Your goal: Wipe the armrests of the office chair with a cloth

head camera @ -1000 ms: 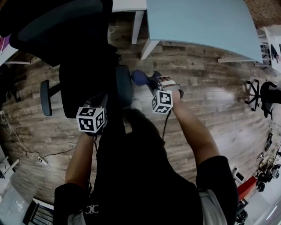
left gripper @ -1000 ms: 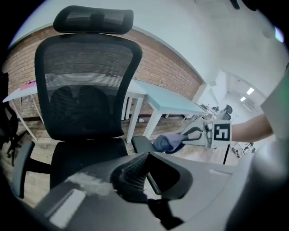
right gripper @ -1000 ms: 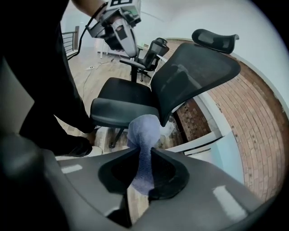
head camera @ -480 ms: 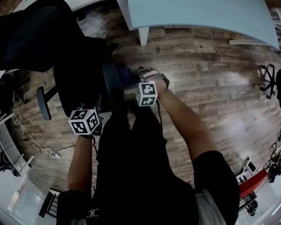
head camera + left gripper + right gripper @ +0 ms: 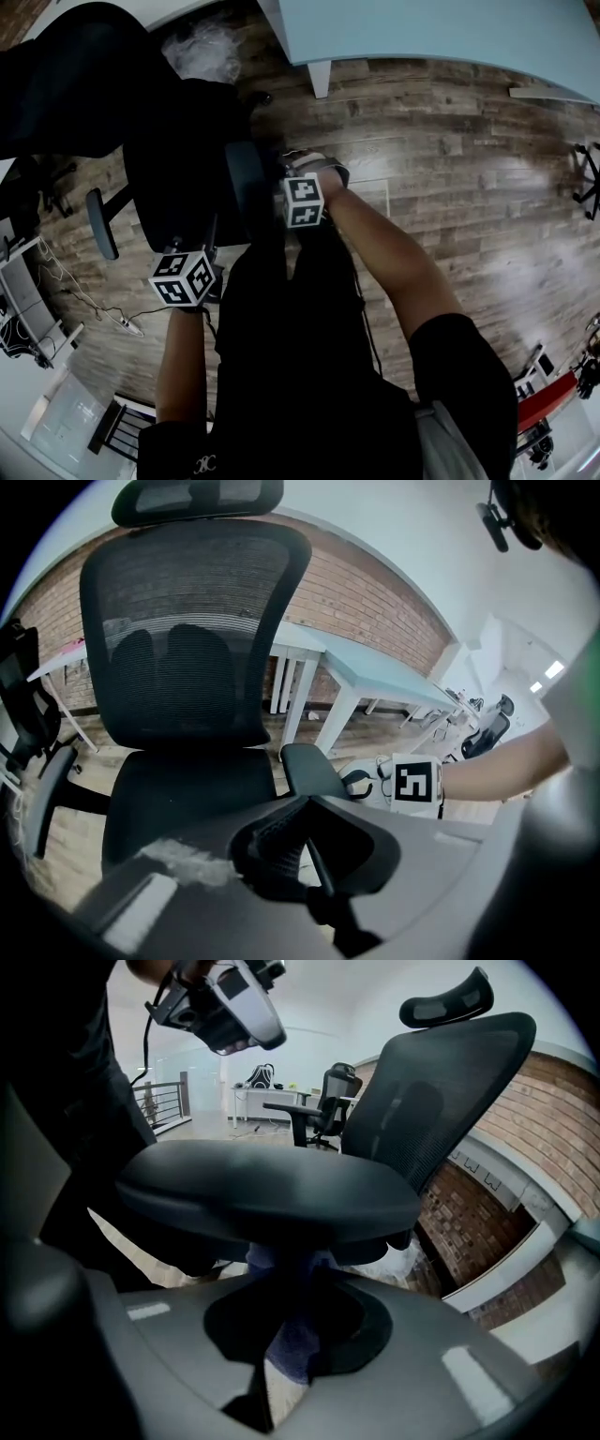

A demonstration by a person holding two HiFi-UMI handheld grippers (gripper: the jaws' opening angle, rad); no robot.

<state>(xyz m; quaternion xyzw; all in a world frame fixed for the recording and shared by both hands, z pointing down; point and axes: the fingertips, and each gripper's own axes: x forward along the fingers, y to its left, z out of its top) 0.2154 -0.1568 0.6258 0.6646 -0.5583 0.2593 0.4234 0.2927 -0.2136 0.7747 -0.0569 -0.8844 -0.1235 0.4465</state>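
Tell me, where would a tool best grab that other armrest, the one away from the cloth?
Clamp the far armrest top to bottom, near its front end, coming from the outer side. It is a long, thin, flat slab, and its support bar joins it from the seat side, so that side looks blocked.

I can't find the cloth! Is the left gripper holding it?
No, the left gripper has nothing between its fingers; the blue cloth sits in the right gripper.
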